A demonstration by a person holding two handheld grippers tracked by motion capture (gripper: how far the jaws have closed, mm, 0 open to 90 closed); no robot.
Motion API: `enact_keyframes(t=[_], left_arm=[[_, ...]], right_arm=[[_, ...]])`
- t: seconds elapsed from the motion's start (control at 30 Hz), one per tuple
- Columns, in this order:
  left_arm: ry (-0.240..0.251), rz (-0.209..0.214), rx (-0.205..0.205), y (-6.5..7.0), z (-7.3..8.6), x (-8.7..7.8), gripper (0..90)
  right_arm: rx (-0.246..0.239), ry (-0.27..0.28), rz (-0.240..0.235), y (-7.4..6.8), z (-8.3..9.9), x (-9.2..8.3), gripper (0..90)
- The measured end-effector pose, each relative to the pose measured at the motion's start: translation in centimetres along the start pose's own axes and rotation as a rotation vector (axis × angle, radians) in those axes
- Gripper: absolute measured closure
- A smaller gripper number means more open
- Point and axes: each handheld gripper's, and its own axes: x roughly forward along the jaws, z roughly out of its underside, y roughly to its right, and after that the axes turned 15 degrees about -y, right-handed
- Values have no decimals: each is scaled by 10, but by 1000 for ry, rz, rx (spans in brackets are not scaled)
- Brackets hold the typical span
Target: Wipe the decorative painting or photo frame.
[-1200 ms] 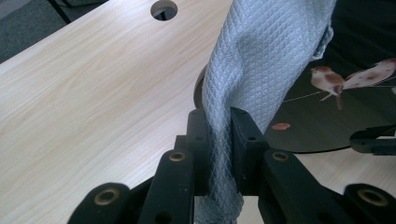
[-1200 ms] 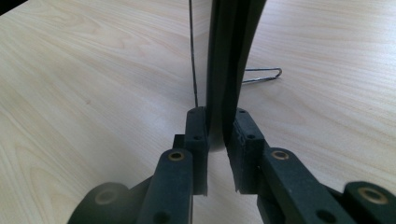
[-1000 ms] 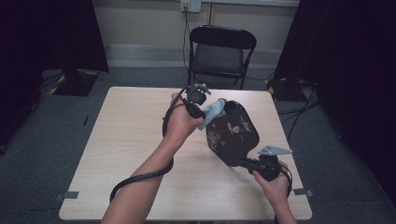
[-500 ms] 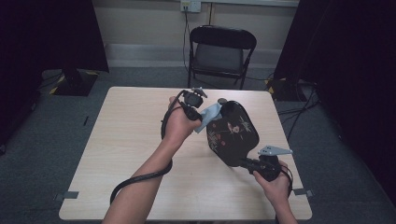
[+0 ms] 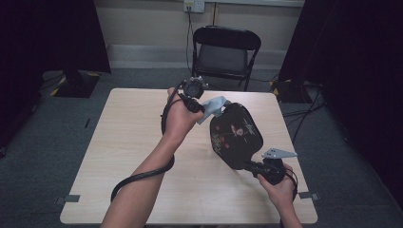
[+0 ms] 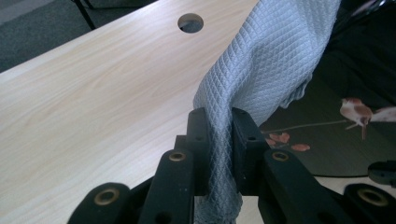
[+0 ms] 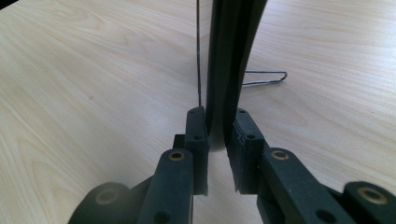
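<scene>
While a black lacquered tray stood tilted on edge above the table, the right gripper clenched its near rim, apparently to steady it for wiping. Against the tray's far upper edge, the left gripper pinched a grey waffle-weave cloth, which draped onto the painted bird and leaves. Behind the tray, beyond the table's far side, a black folding chair stood against the wall.
</scene>
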Motion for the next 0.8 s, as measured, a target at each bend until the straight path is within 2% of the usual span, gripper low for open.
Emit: enact_keyframes(t=[0.17,0.43,0.63,0.8], left_arm=[[-22,-2,2,3,-3,12,793],[-62,2,-2,-1,1,35,793],[-78,-1,6,-2,5,43,793],[-97,7,-5,-5,11,52,793]], right_arm=[[6,2,-5,1,0,0,793],[-9,-3,4,-1,0,0,793],[-11,-3,7,-1,0,0,793],[-22,-6,16,-2,-1,0,794]])
